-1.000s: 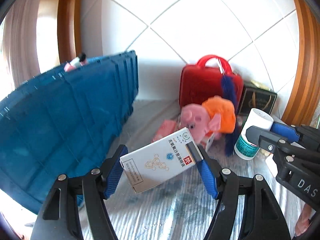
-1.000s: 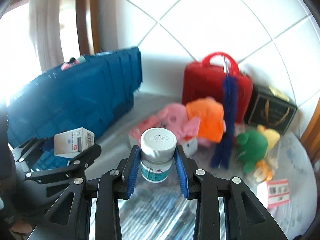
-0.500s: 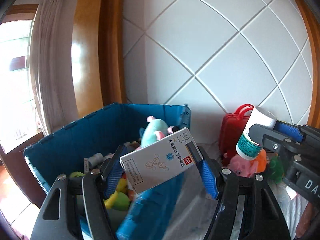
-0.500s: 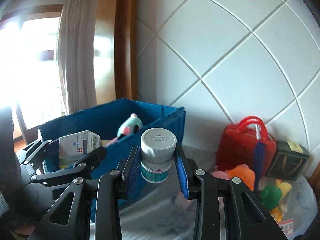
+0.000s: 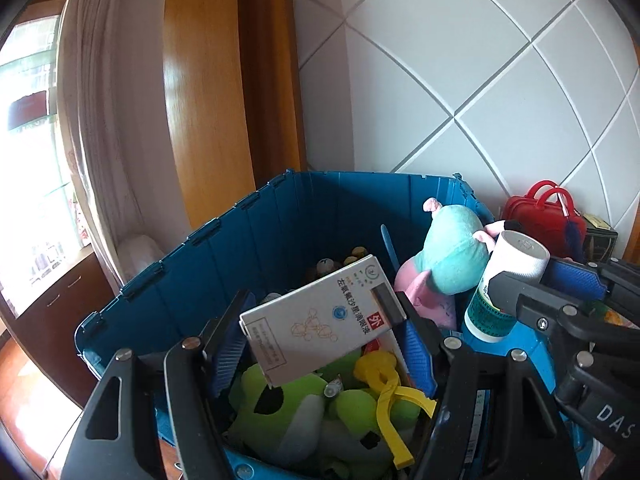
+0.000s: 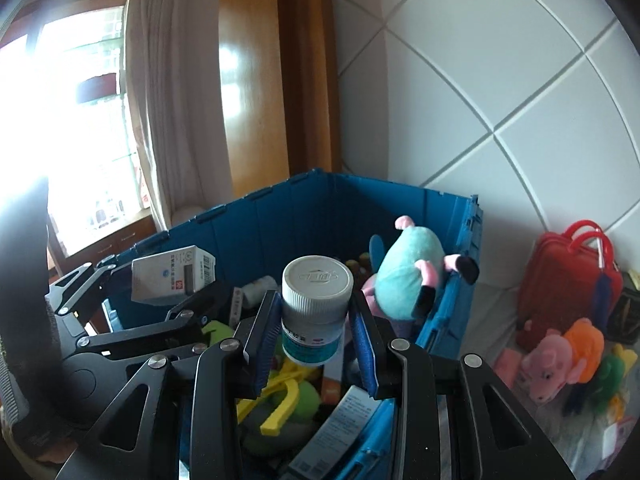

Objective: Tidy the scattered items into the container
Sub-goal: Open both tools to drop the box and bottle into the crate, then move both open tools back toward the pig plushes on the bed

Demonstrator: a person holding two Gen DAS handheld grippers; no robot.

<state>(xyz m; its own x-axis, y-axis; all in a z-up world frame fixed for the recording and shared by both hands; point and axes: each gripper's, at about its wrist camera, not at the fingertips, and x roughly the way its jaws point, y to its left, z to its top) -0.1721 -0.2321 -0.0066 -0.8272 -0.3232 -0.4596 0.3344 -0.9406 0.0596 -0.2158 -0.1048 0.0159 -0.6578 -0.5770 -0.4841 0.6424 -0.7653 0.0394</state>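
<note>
Both claws hang over the open blue crate [image 5: 280, 216]: left claw [image 5: 320, 344] clamps a white box [image 5: 320, 320], right claw [image 6: 314, 328] a pill bottle [image 6: 316, 304].

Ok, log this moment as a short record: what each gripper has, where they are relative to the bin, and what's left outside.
left gripper: shut on white medicine box
right gripper: shut on white-capped pill bottle
position: both over the open blue bin
bin contents: teal plush, green plush, yellow clip, other items
still outside: red case, pink and orange plush
</note>
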